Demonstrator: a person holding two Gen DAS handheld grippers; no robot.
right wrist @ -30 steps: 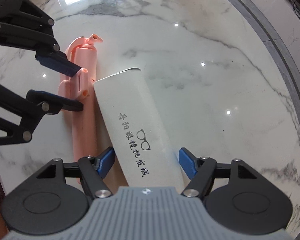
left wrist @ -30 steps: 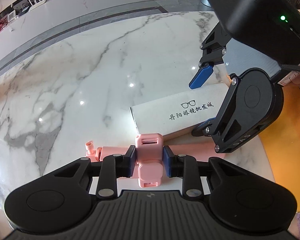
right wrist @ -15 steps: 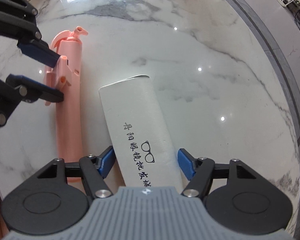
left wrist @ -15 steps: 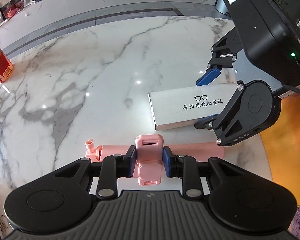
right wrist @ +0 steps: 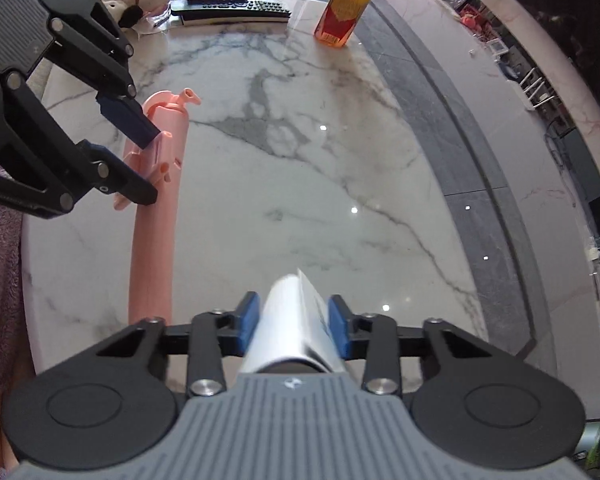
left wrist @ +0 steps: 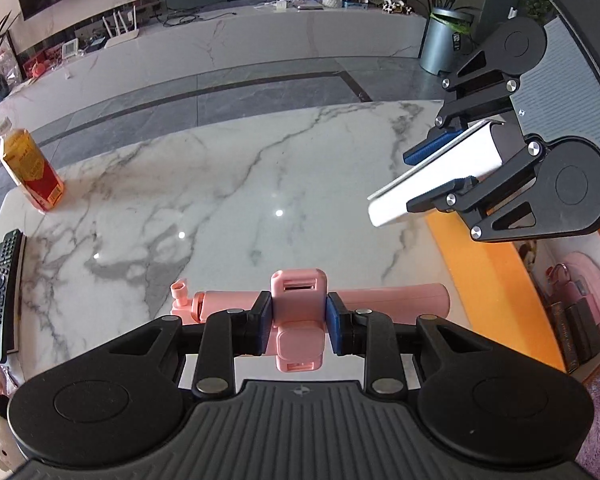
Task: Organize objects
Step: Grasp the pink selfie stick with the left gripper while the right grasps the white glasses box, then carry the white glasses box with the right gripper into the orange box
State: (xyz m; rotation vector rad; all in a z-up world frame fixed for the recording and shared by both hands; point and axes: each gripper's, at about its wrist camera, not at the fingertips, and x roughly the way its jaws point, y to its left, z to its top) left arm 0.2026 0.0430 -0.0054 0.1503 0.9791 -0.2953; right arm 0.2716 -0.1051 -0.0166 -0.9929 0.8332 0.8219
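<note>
**Both hands are carrying a load clear of the bench**

The left gripper (left wrist: pixel 298 322) is clamping its jaws on the blocky clip of the pink stick (left wrist: pixel 392 296), which is lying crosswise to the jaws, its long axis running left to right, nozzle end to the left and plain handle to the right. The right gripper (right wrist: pixel 292 322) has just been closing its jaws, and they are now pinching the white box (right wrist: pixel 288 320) by its 2 long sides; the box is pointing straight ahead along the jaws, so its long axis is matching the reach of that hand.

Seen from the left wrist, the white box (left wrist: pixel 436 172) is hanging in the air above the marble bench (left wrist: pixel 220 184), up and to the right of the pink stick, well apart from it.

Beyond the right edge of the bench an orange bin (left wrist: pixel 496 276) is sitting lower down, already holding pink items. It is probably the drop point, and the right hand is looking nearer to it. A juice bottle (left wrist: pixel 30 170) and a remote (left wrist: pixel 2 280) are waiting at the far left.
</note>
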